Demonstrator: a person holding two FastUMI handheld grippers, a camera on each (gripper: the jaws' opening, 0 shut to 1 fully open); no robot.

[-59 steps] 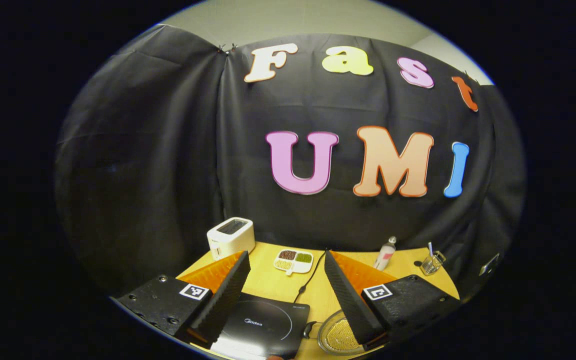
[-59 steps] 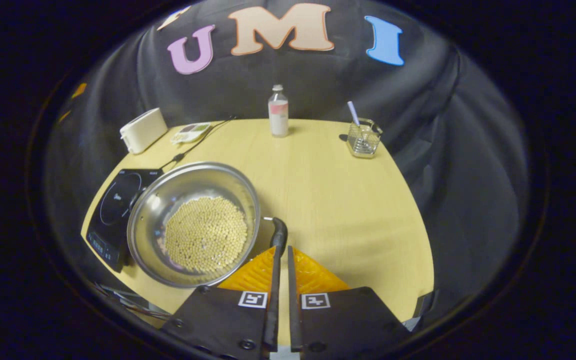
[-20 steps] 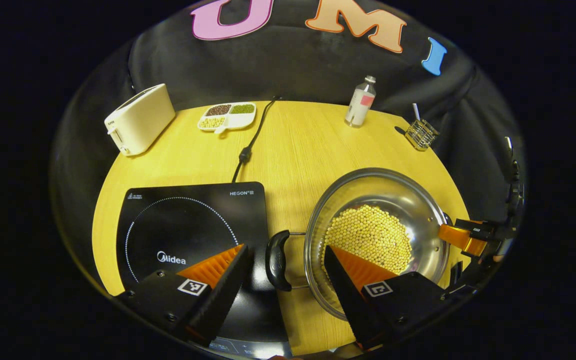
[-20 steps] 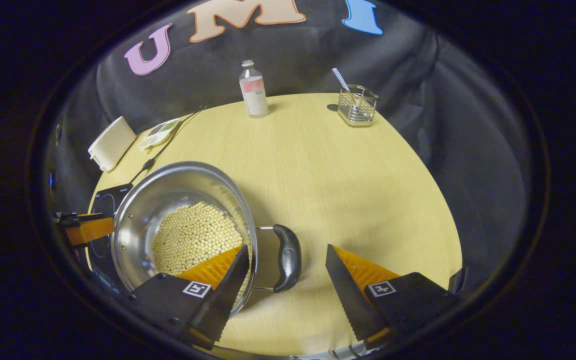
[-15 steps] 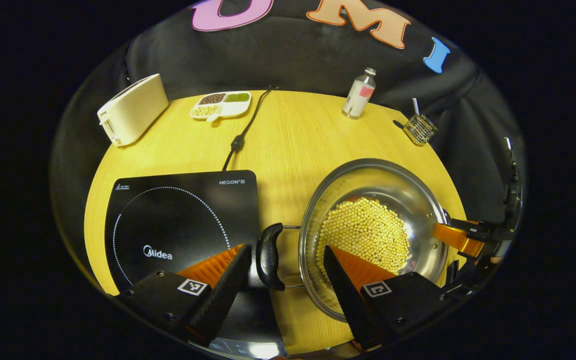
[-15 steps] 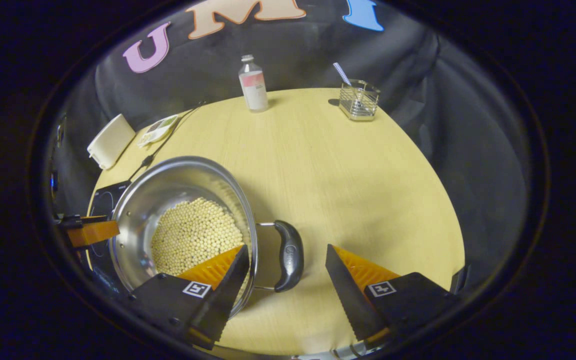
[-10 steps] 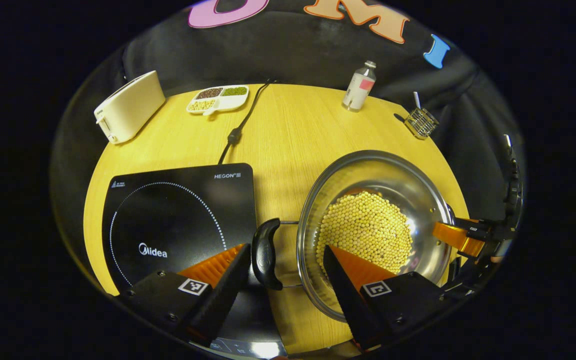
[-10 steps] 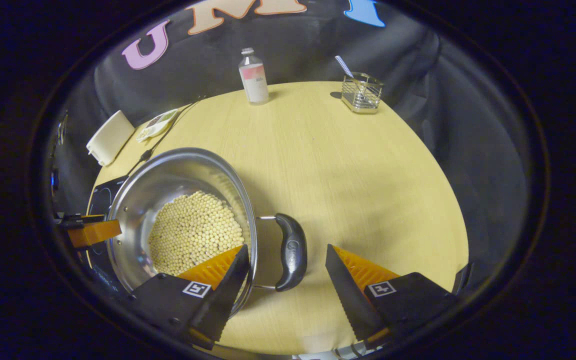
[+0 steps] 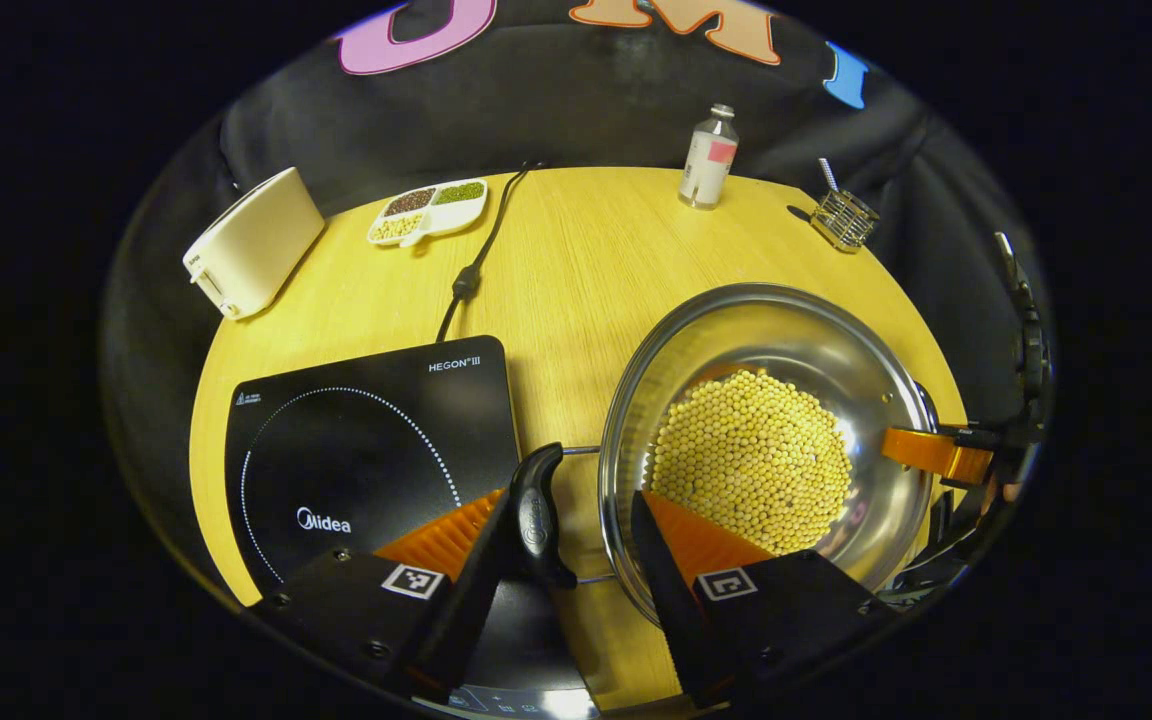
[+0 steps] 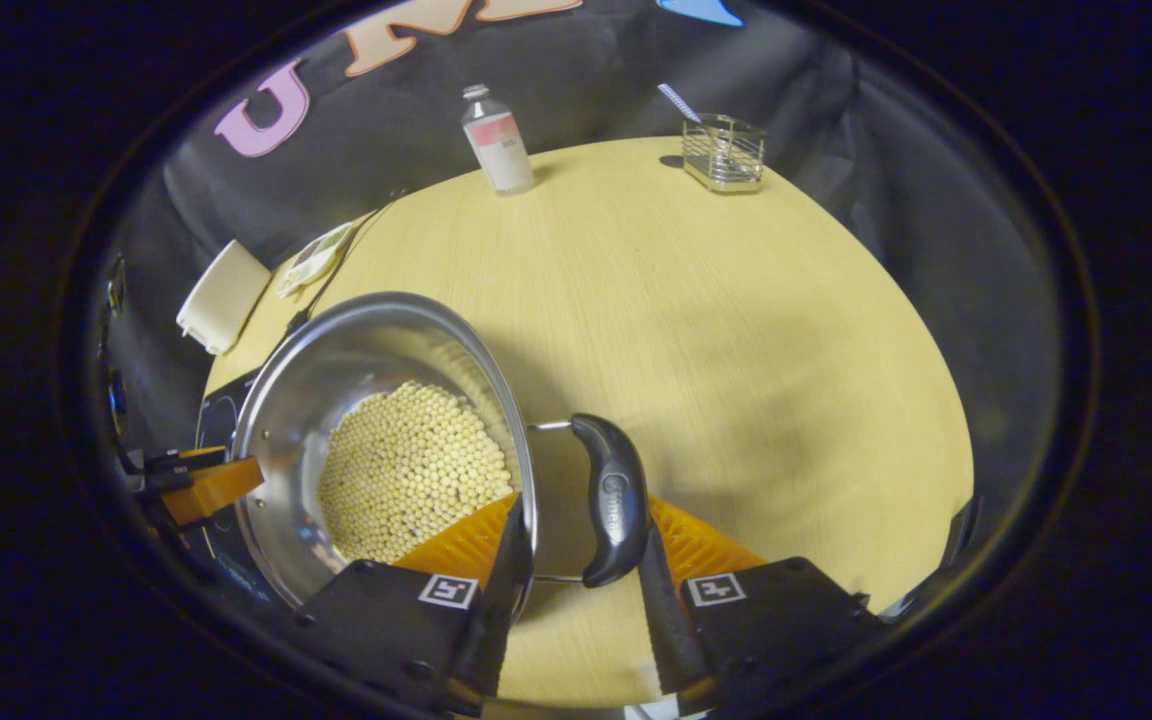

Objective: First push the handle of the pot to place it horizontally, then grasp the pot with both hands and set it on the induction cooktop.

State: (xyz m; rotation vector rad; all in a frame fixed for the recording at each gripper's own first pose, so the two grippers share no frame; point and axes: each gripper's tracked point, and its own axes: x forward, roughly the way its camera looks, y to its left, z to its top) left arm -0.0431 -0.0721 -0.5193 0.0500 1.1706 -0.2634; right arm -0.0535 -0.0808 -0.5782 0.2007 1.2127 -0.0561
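The pot [image 9: 766, 440] is sitting on the table [image 9: 576, 260] just right of the cooktop [image 9: 366, 440], beans [image 9: 751, 460] lying in it. The left gripper [image 9: 561, 545] is straddling the pot's left handle [image 9: 536, 510] and wall, one finger touching the handle, the other inside the pot. The right gripper [image 10: 576, 550] is straddling the right handle [image 10: 611, 500] likewise. Both are partly open, neither clamped.

The left gripper [image 9: 576, 545] points down, its two fingers part way closed with a gap between them. The right gripper [image 10: 581, 560] points down too, fingers also narrowed but not fully together.
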